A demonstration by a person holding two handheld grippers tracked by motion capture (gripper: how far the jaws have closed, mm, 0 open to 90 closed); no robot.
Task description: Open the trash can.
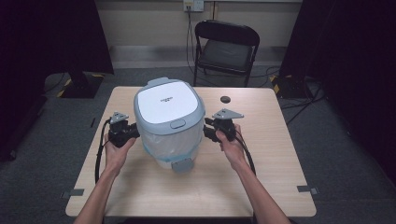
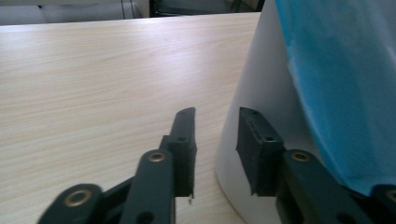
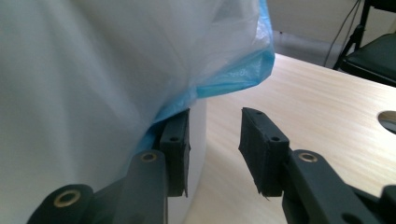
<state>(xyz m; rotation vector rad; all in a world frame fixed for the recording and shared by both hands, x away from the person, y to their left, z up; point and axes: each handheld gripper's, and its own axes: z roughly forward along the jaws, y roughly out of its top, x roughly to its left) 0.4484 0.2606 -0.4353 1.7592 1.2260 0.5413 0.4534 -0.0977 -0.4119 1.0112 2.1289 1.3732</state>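
A white waste bin [image 1: 169,126] with a grey lid stood near the middle of the wooden table [image 1: 261,182], lined with a clear bag edged in blue [image 3: 233,70]. The left gripper [image 1: 132,133] sat just beside the bin's left wall, the right gripper [image 1: 208,130] just beside its right wall. Bare tabletop lay on both outer sides and along the near edge; a dark round hole [image 1: 226,99] sat behind the right gripper, and a folding chair [image 1: 225,46] stood beyond the far edge.

The left gripper view showed the jaws partly apart at the bin's curved wall, gripping nothing. The right gripper view showed jaws likewise partly apart, one pad tucked under the bag's blue hem; contact could not be judged. The high view hid both gaps.
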